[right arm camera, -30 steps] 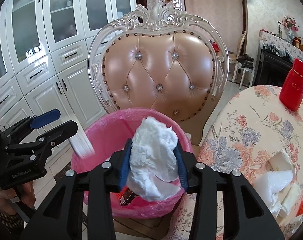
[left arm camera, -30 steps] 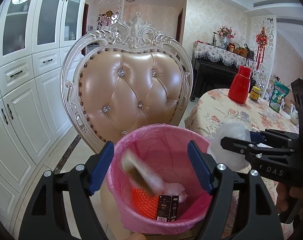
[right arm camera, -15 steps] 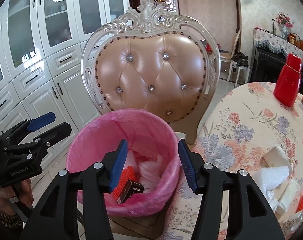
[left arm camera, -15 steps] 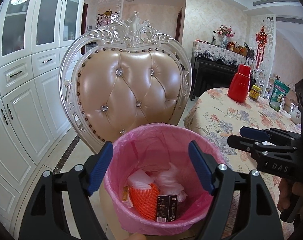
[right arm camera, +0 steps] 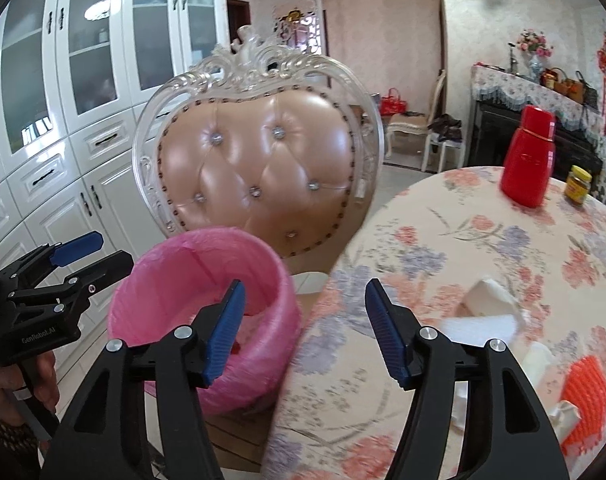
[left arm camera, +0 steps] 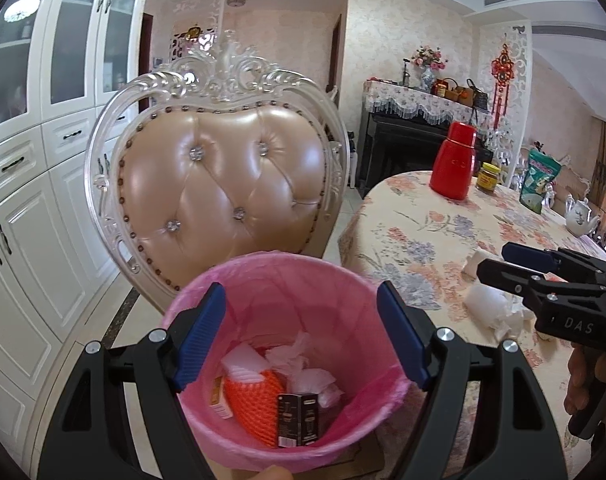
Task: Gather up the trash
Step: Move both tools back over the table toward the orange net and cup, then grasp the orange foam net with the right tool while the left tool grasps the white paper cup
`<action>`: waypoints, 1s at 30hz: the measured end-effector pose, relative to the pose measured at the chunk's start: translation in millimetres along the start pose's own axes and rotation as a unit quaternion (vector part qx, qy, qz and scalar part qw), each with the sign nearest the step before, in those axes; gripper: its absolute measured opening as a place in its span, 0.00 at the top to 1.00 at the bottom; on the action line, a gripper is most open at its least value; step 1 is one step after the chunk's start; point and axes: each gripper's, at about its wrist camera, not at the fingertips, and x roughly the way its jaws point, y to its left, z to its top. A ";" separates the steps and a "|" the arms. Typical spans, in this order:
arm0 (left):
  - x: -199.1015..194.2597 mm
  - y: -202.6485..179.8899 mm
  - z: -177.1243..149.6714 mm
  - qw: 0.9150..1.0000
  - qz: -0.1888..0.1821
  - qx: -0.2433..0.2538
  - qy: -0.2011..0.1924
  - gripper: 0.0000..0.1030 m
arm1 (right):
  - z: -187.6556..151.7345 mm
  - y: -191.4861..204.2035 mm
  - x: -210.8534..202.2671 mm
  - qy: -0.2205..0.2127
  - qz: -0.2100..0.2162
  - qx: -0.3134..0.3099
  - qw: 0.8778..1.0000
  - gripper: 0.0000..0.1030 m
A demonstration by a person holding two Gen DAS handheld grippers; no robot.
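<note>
Crumpled white paper and orange netting fill the pink-lined bin [left arm camera: 279,280], below the left gripper [left arm camera: 301,340]'s released fingers; the right gripper [right arm camera: 305,330], just opening, holds nothing.

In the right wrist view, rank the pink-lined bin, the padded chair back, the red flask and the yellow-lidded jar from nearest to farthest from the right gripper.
1. Pink-lined bin: just beyond the right gripper, at its left finger.
2. Padded chair back: behind the bin, centre.
3. Red flask: far right, on the floral table.
4. Yellow-lidded jar: right of the flask, slightly farther back.
</note>
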 end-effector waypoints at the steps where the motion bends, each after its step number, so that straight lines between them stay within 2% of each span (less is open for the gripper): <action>1: 0.8 -5.8 0.3 1.000 -0.004 0.003 0.000 0.27 | -1.2 -5.2 -3.0 -0.001 -0.004 0.003 1.000 0.42; 20: 17.5 -107.0 -0.4 0.996 -0.071 0.049 0.007 0.27 | -41.8 -130.2 -71.2 -0.021 -0.109 0.074 0.991 0.36; 26: 26.4 -139.2 -3.3 0.994 -0.088 0.062 0.015 0.27 | -55.8 -165.6 -84.8 -0.022 -0.130 0.099 0.986 0.30; 30: 31.9 -158.3 -4.7 0.993 -0.096 0.072 0.021 0.27 | -67.8 -189.4 -89.3 -0.018 -0.137 0.123 0.983 0.30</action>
